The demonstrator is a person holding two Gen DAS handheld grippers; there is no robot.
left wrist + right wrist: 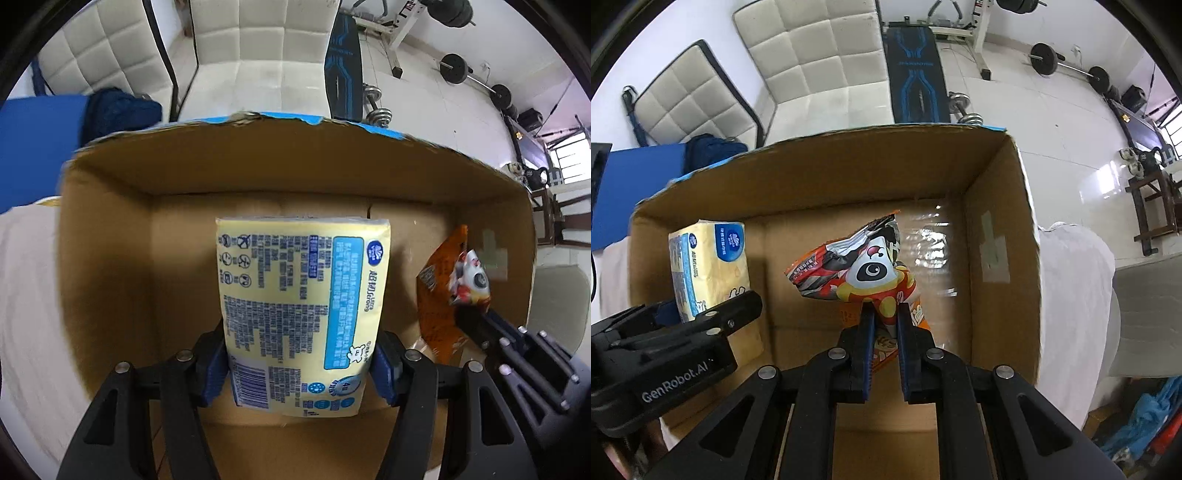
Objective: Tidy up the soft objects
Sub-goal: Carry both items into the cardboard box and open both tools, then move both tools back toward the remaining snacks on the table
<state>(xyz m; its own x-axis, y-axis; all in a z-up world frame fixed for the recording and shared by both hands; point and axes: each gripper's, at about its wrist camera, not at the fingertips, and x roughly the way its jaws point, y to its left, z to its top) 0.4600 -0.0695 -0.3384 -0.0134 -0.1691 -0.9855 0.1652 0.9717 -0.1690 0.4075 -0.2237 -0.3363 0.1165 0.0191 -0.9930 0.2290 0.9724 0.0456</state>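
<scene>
My left gripper is shut on a yellow tissue pack and holds it inside an open cardboard box. The pack also shows in the right wrist view, at the box's left side, with the left gripper on it. My right gripper is shut on an orange snack bag and holds it over the middle of the box. In the left wrist view the snack bag and the right gripper appear at the box's right side.
The box stands on a white cloth-covered surface. Behind it are white padded cushions, a blue mat, a dark blue bundle, a weight bench and barbells on the tiled floor.
</scene>
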